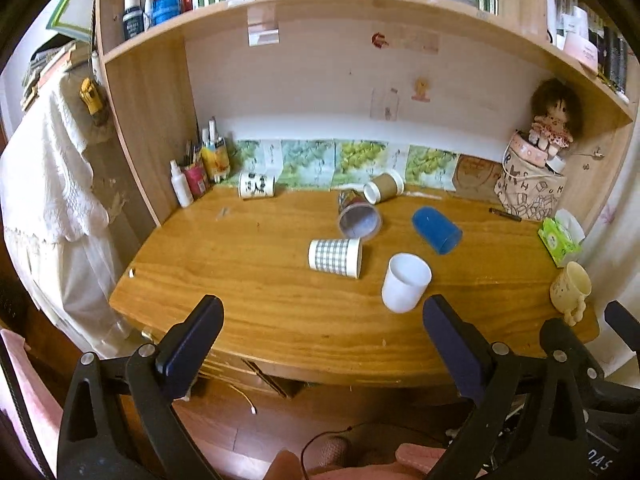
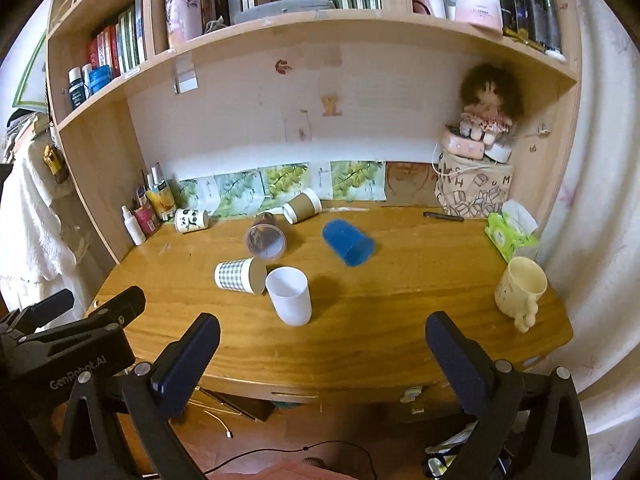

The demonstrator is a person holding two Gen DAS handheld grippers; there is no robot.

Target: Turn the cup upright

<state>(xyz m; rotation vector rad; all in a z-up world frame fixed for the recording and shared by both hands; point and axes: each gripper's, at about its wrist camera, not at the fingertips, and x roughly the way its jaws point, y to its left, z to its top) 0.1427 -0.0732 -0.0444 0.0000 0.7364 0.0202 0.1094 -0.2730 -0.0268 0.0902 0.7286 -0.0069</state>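
The right gripper (image 1: 624,320) shows only as a cut-off edge in the left view, though its own camera shows it (image 2: 322,344) spread wide and empty, like the left gripper (image 1: 322,328). On the desk (image 1: 248,312), the white cup (image 1: 405,282) stands upright and empty, touching the checked cup (image 2: 239,275) lying on its side. The blue cup (image 1: 437,230) lies tipped behind them, and the cream mug (image 2: 519,288) stands upright near the right edge.

Both wrist views face the desk (image 1: 280,320) from its front edge.
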